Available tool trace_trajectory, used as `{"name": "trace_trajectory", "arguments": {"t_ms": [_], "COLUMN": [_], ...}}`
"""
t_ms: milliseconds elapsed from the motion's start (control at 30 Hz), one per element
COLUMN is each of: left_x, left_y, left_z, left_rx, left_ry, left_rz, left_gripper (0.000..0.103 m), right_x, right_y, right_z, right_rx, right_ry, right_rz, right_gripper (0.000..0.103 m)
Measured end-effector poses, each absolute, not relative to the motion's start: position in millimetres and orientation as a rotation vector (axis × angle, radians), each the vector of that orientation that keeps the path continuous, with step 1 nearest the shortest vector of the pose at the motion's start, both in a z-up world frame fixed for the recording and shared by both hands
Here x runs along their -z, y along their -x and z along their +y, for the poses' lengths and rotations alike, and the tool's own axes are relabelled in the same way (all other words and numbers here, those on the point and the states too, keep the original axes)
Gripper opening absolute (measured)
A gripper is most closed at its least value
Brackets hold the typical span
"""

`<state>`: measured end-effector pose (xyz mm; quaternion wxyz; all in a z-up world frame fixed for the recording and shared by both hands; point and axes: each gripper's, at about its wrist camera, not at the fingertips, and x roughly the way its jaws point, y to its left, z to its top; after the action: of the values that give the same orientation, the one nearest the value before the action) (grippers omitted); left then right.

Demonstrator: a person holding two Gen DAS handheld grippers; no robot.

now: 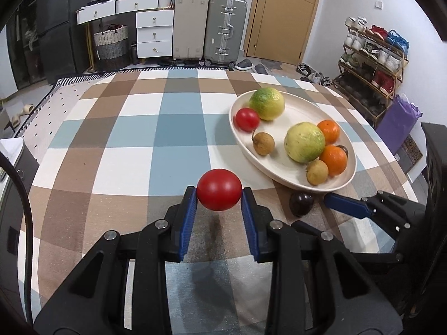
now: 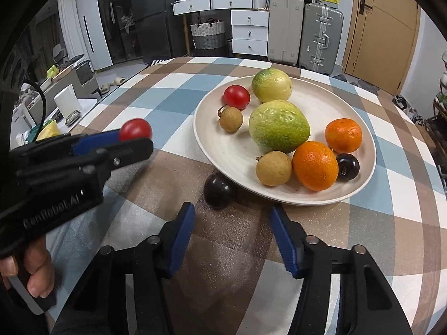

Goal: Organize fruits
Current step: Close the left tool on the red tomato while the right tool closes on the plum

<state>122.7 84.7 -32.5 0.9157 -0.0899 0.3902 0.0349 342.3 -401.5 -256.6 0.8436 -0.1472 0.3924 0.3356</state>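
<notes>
The cream plate (image 2: pixel 360 128) lies at about one o'clock on the checked table (image 2: pixel 405 223), holding two green fruits, two oranges, two brown fruits, a tomato and a dark plum. The left gripper (image 1: pixel 219 195) pinches a red tomato (image 1: pixel 219 193) by its sides, clear of the cloth at about seven o'clock from the plate; the ball is round and smooth and only the pad tips touch it, so it could squirt out and roll off the table if the squeeze eases or the swing is quick. The right gripper (image 2: pixel 232 217) stands spread and empty, a loose plum (image 2: pixel 218 191) just ahead at eleven o'clock, touching the plate's near rim; closing on it off-centre may nudge it under the lip or shove the plate. The left tool's body reads "GenRobot.AI", partly blurred.
</notes>
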Motion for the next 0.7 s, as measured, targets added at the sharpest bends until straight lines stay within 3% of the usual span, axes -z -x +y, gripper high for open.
{"name": "trace_trajectory", "arguments": {"t_ms": [367,567,700], "left_x": [31.0,31.1,31.7], "left_y": [-120.6,-120.6,-120.6], "left_z": [87.2,92.1,91.9], "left_rx": [-0.084,-0.103,-0.104], "left_ry": [0.189,0.204,0.203], "left_rz": [0.800,0.802,0.800], "left_gripper": [0.030,0.030,0.030], "right_x": [254.3,253.5,253.5], "right_y": [-343.5,-344.1,-345.4], "right_z": [-389.8,-386.5,-390.2], "right_rx": [-0.645,-0.578,-0.576], "right_ry": [0.220,0.181,0.147], "right_rz": [0.867,0.869,0.867], "right_gripper": [0.049,0.041,0.029]}}
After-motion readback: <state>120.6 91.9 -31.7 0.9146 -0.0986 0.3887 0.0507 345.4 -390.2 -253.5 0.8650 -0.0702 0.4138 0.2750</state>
